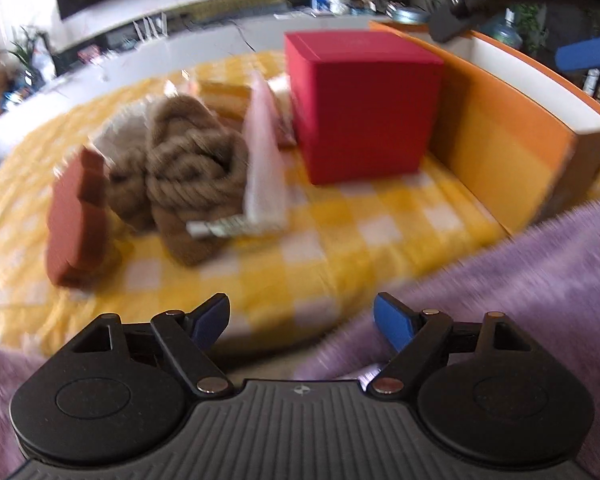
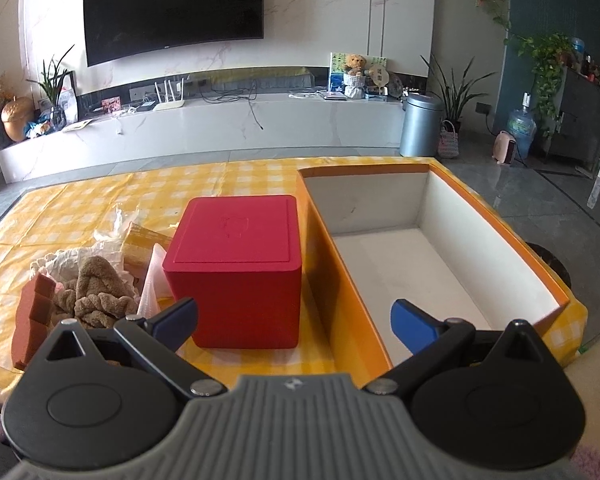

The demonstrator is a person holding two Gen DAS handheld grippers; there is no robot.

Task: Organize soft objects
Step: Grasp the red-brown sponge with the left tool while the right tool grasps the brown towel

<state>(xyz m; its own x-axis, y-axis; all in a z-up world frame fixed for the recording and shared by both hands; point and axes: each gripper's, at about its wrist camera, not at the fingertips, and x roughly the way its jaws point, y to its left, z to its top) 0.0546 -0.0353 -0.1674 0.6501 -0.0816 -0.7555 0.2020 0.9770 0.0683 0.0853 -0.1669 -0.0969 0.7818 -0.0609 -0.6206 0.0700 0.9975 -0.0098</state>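
A pile of soft things lies on the yellow checked tablecloth (image 1: pixel 340 248): a brown twisted plush (image 1: pixel 188 160), a rust-coloured foam block (image 1: pixel 76 220) on edge, a white lacy cloth (image 2: pixel 64 260) and a pink packet (image 1: pixel 264 148). My left gripper (image 1: pixel 304 324) is open near the table's front edge, short of the pile, with nothing between its fingers. Fuzzy purple fabric (image 1: pixel 520 280) lies under and beside it. My right gripper (image 2: pixel 296 320) is open and empty, just in front of the red box (image 2: pixel 236 272) and the orange box (image 2: pixel 340 280). The same plush (image 2: pixel 96 292) shows to its left.
The red box (image 1: pixel 364 108) stands between the pile and the orange box (image 1: pixel 500 140), whose white inside holds nothing. A blue finger (image 1: pixel 584 54) of the right gripper hangs over that box. Beyond the table are a white TV bench (image 2: pixel 220 128) and a grey bin (image 2: pixel 420 124).
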